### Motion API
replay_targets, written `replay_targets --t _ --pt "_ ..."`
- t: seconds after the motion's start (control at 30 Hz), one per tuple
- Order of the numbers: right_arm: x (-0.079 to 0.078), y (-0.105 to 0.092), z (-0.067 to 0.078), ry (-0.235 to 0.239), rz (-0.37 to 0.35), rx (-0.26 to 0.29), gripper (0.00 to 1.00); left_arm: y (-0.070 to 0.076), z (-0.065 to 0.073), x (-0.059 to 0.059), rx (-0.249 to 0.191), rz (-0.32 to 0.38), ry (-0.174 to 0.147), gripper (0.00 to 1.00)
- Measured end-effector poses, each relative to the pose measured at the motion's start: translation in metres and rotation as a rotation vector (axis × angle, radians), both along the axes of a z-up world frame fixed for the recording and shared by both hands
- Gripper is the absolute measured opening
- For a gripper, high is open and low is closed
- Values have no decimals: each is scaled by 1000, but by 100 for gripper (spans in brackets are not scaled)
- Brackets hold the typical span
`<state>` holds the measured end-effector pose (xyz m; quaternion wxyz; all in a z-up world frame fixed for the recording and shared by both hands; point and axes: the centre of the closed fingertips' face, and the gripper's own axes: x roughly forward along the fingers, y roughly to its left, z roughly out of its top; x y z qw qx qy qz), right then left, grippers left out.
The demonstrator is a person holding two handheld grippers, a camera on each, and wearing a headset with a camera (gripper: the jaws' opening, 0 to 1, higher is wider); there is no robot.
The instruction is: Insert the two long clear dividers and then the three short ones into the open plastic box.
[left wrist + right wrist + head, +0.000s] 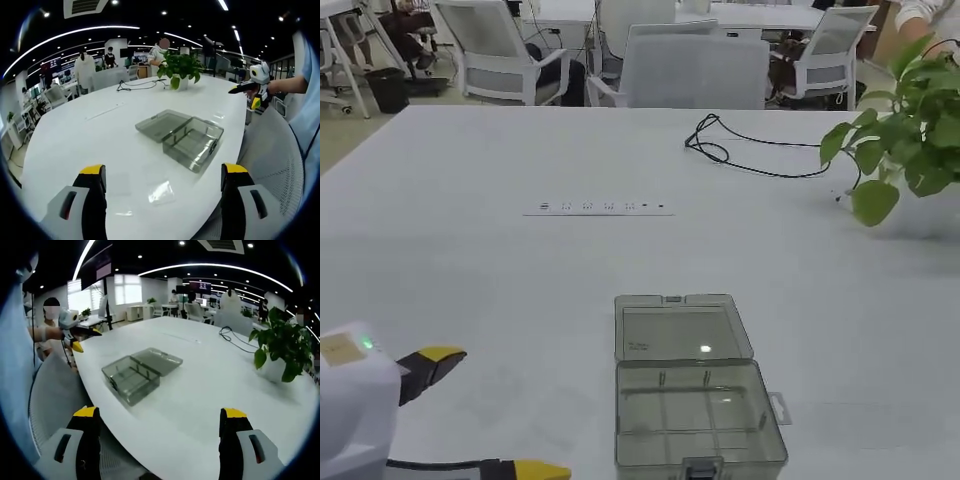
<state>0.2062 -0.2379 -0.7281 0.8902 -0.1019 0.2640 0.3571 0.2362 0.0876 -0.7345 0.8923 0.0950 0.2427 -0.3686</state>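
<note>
step: looks like pre-pickup, nothing grabbed | open plastic box (623,415) on table (520,280), near side | left gripper (162,170) + right gripper (160,412) both spread wide, empty | next, probably: pinch flat clear divider (161,192) by left gripper, thin edge, tricky

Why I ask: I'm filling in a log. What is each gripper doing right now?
Left gripper: open, holding nothing.
Right gripper: open, holding nothing.

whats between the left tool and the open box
A small clear flat piece lies on the table between the left tool and the open box; the left gripper view shows it.
</note>
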Motion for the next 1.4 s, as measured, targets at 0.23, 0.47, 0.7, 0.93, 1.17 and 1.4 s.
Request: replay_targets --t 0.23,0.47,0.7,0.93,1.17,1.4 --pt "3 2 3 -7 11 -1 100 4 -4 0 0 14 11 97" --pt "6 2 3 -12 14 6 100 9 -14 1 5 48 51 97" --pt "4 2 -1 -6 9 17 100 18 -26 7 37 65 113 96" --pt "-1 -3 -5 4 -9 29 100 27 -32 15 65 97 152 90" --pt "-2 -7 -6 8 -25 37 100 37 -44 23 98 135 210 83" --pt "-5 -8 -10 18 -35 44 100 49 -58 28 141 181 272 73"
